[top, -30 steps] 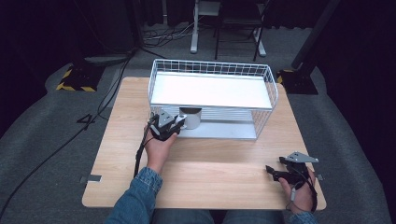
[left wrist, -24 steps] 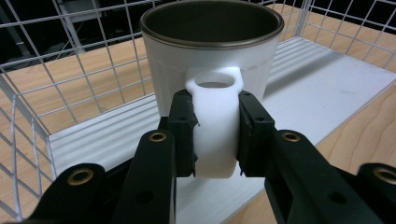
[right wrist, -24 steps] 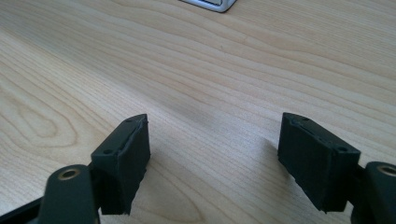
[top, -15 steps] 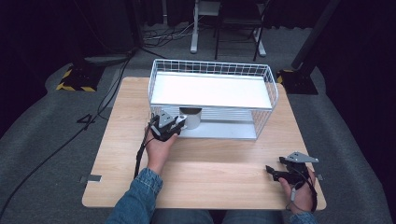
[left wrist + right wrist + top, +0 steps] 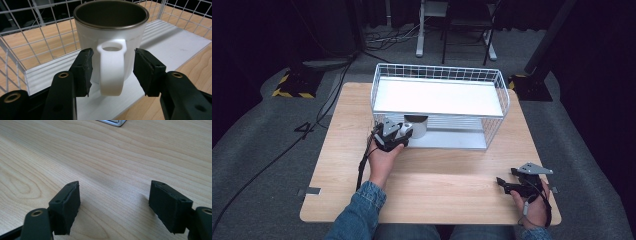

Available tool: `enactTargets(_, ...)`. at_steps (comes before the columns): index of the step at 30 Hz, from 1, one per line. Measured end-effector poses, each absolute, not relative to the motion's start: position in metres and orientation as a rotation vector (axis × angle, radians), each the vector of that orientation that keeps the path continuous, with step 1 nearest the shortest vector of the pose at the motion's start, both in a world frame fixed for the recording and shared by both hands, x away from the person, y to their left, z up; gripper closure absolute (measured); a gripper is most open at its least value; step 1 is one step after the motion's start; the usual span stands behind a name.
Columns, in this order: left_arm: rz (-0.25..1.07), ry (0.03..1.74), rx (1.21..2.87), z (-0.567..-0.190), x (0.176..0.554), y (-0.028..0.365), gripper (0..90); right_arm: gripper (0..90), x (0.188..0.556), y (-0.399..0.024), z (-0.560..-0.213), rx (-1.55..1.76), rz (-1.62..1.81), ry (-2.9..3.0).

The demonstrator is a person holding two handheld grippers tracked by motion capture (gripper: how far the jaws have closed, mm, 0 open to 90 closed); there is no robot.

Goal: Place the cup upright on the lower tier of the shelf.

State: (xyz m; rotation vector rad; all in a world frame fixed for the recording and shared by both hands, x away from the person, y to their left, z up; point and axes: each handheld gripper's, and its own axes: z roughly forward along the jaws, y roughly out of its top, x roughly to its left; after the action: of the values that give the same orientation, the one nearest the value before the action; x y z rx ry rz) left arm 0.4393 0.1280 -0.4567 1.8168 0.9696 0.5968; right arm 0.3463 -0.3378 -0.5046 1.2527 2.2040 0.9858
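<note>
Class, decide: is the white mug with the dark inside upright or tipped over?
Upright: the white mug with the dark inside shows its open rim on top and stands on the wire rack's lower shelf.

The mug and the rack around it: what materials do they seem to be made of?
The mug looks like white glazed ceramic or enamel: smooth, faintly glossy, with a dark inside and a thin metallic-looking rim. The rack seems to be white-coated metal wire, thin rods in a grid, with flat white shelves that look like painted sheet metal.
</note>
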Motion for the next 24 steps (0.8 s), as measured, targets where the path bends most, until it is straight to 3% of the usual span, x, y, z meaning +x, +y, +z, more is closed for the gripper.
enactTargets(14,0.602,0.923,1.800,-0.435,0.417,0.135,48.7,25.3,0.346,-0.338,-0.505,1.251,0.984,2.203)
enactTargets(24,0.550,0.867,1.758,-0.413,0.376,0.148,48.4,25.3,0.347,-0.337,-0.504,1.249,0.987,2.210)
